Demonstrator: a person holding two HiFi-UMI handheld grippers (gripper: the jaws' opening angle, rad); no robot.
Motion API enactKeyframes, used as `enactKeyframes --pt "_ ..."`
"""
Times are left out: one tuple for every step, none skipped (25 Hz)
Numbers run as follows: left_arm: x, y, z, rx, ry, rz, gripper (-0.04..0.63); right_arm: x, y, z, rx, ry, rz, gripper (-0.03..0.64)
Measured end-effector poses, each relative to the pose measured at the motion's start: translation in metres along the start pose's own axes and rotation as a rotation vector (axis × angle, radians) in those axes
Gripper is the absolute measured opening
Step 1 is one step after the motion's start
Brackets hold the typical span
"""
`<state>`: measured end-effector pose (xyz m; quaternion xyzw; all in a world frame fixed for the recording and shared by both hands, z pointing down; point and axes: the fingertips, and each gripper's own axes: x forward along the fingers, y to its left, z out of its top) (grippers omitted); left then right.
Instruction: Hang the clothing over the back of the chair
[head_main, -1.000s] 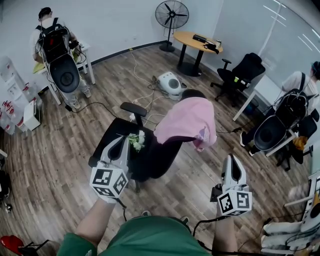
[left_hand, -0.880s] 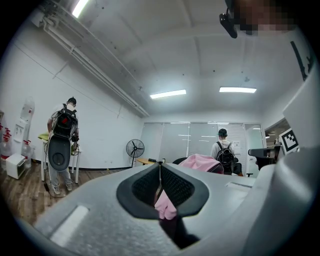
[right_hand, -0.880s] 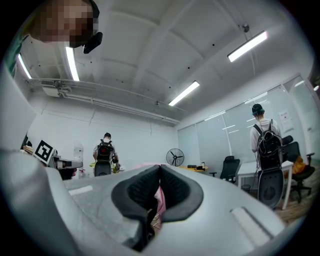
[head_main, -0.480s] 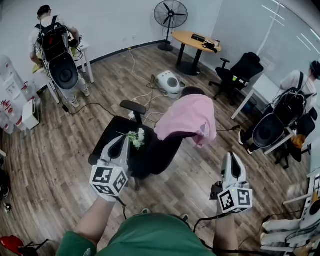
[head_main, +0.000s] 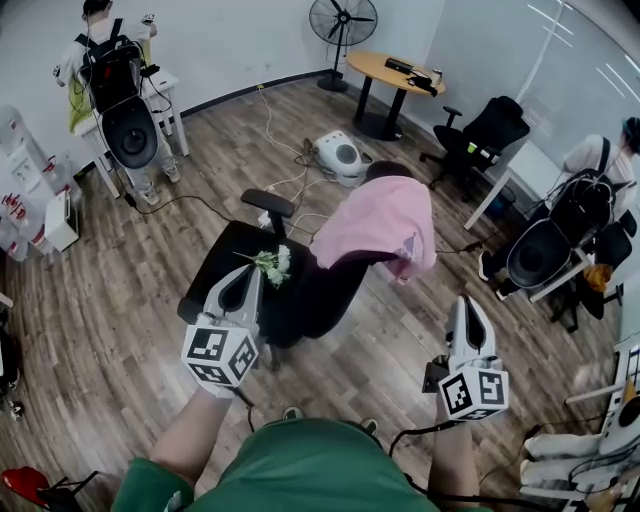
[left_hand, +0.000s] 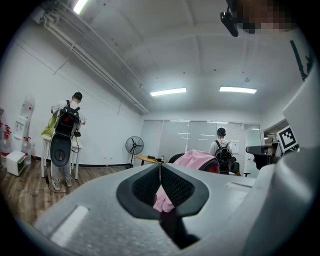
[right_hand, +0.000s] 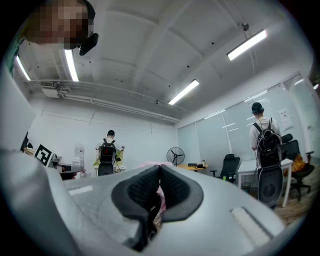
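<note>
The pink clothing (head_main: 380, 225) is seen draped over the top of the back of the black chair (head_main: 215, 258). One part hangs down on the right side and another falls toward the seat, so the task is judged to be done or almost done. The left gripper (head_main: 247, 277) is held close before the seat edge, and the right gripper (head_main: 468, 305) is held well apart from the clothing. In each gripper view the jaws are seen pressed together with nothing between them, and only some pink cloth is visible far behind them. A small bunch of white flowers (head_main: 272, 265) lies on the seat. The clothing is judged to be light, soft and limp. No shape will be kept by it when it is lifted, and it will sag and fold around any point where it is taken. It is not fragile, but it may slide off the smooth back if more cloth hangs on one side than on the other. If a correction is wanted, a thick fold or a hem at the hanging edge should be pinched, not a single flat layer. The pull should be gentle, because the chair is expected to turn or roll easily on the floor.
</note>
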<state>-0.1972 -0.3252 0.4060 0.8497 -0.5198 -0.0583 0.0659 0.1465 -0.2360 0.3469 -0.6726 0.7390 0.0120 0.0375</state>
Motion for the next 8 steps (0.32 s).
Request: enactKeyframes --pt "-0.0003 -0.0004 -0.0015 -0.001 0.001 0.001 0.017 -0.0006 0.0002 -0.0001 -0.001 -0.001 0.002 0.003" --pt "-0.0003 -0.0009 -0.003 -0.001 0.001 0.002 0.017 -0.0011 0.0002 -0.0001 -0.004 -0.003 0.003 0.003" --pt "0.0 -0.0014 -0.0044 -0.002 0.001 0.002 0.017 -0.0014 0.0002 -0.0001 -0.007 -0.005 0.005 0.003" --pt "0.0007 -0.0018 -0.0053 -0.002 0.0 0.003 0.017 -0.001 0.0 0.0001 -0.009 -0.006 0.007 0.003" --pt "0.0017 -0.0021 -0.006 -0.003 0.001 0.004 0.017 -0.0002 -0.0004 0.0004 -0.01 -0.007 0.009 0.003" --pt "0.003 -0.0022 -0.0064 -0.004 0.002 0.004 0.017 0.0011 -0.0008 0.0008 -0.01 -0.007 0.011 0.003" --pt "0.0045 -0.0022 -0.0068 -0.005 0.003 0.005 0.017 0.0024 -0.0014 0.0012 -0.011 -0.006 0.012 0.003" --pt "0.006 -0.0022 -0.0072 -0.006 0.004 0.006 0.017 0.0039 -0.0021 0.0016 -0.01 -0.006 0.013 0.003"
